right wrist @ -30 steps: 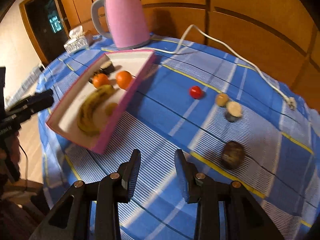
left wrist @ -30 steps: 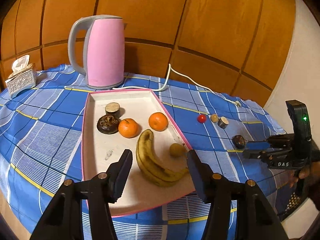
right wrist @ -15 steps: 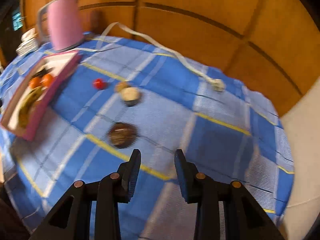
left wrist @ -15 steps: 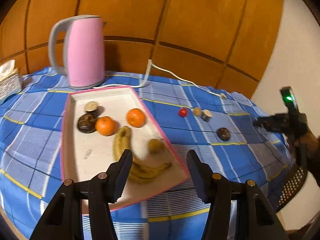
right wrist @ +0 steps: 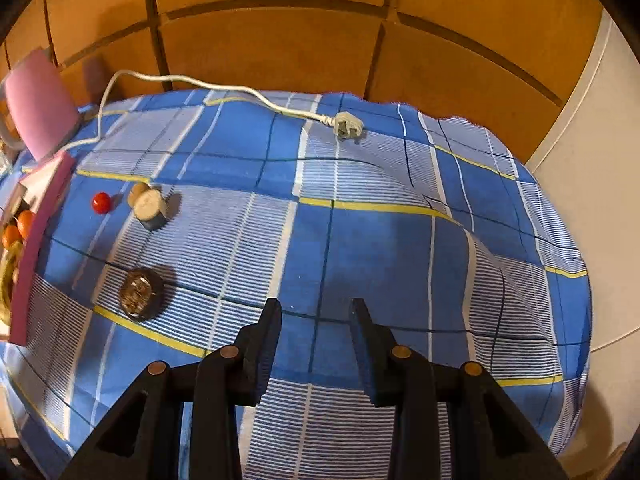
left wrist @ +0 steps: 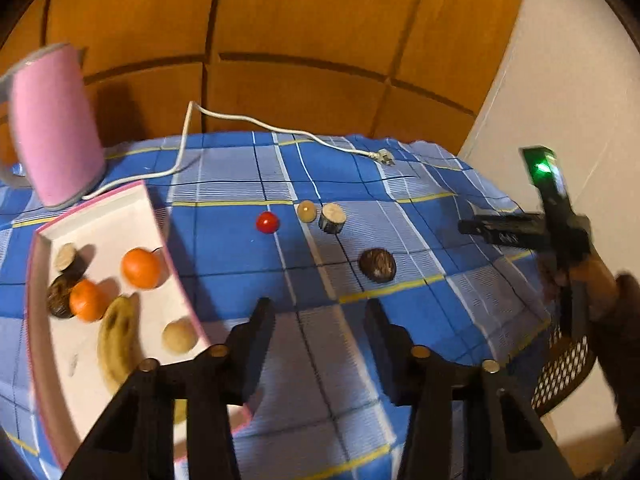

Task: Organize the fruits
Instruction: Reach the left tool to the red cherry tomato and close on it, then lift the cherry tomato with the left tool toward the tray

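Observation:
A pink-rimmed white tray (left wrist: 120, 216) lies at the left and holds a banana (left wrist: 116, 340), two oranges (left wrist: 141, 268), a tan round fruit (left wrist: 180, 335) and two dark pieces. On the blue checked cloth lie a red tomato (left wrist: 267, 222), a small tan fruit (left wrist: 307, 211), a cut stub (left wrist: 332, 218) and a dark round fruit (left wrist: 377, 265); the dark fruit also shows in the right wrist view (right wrist: 140, 289). My left gripper (left wrist: 320, 320) is open and empty, just short of the dark fruit. My right gripper (right wrist: 316, 320) is open and empty, right of the fruits; it also shows in the left wrist view (left wrist: 480, 226).
A pink kettle (left wrist: 52, 128) stands at the back left; its white cord and plug (right wrist: 348, 126) lie across the cloth. Wooden panels stand behind the table. A white wall and a mesh chair (left wrist: 560, 372) are at the right, past the table edge.
My left gripper has swung right, from over the tray toward the loose fruits. My right gripper has turned right and drawn back; the fruits now sit at its left.

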